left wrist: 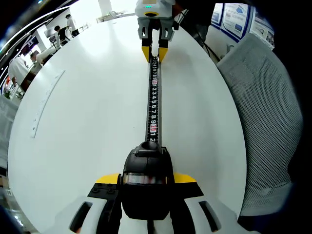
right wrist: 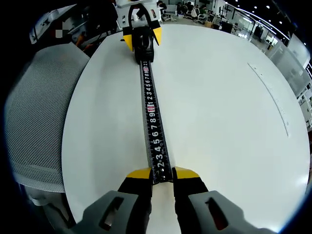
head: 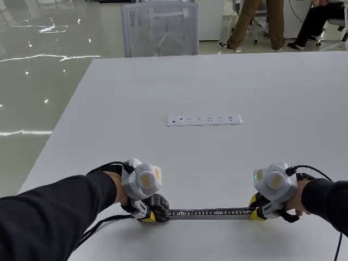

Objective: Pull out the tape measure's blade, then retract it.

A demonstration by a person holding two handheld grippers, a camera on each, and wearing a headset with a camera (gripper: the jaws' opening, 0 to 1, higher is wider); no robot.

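The black tape measure case [head: 157, 207] [left wrist: 146, 183] [right wrist: 142, 43] rests near the table's front edge, with my left gripper [head: 148, 215] [left wrist: 146, 181] [right wrist: 142, 37] shut on it. Its black numbered blade [head: 209, 212] [left wrist: 153, 97] [right wrist: 152, 122] runs flat across the table, drawn out to roughly the low twenties on its scale. My right gripper [head: 256, 212] [right wrist: 161, 176] [left wrist: 155, 52] is shut on the blade's tip, its yellow fingertips [right wrist: 139, 174] pinching the end.
A white power strip [head: 204, 119] [left wrist: 46, 102] [right wrist: 269, 95] lies mid-table beyond the blade. A mesh chair [head: 160, 28] stands at the far edge, another mesh chair back [left wrist: 263, 126] [right wrist: 39, 117] close by me. People's legs [head: 255, 24] show at the back right.
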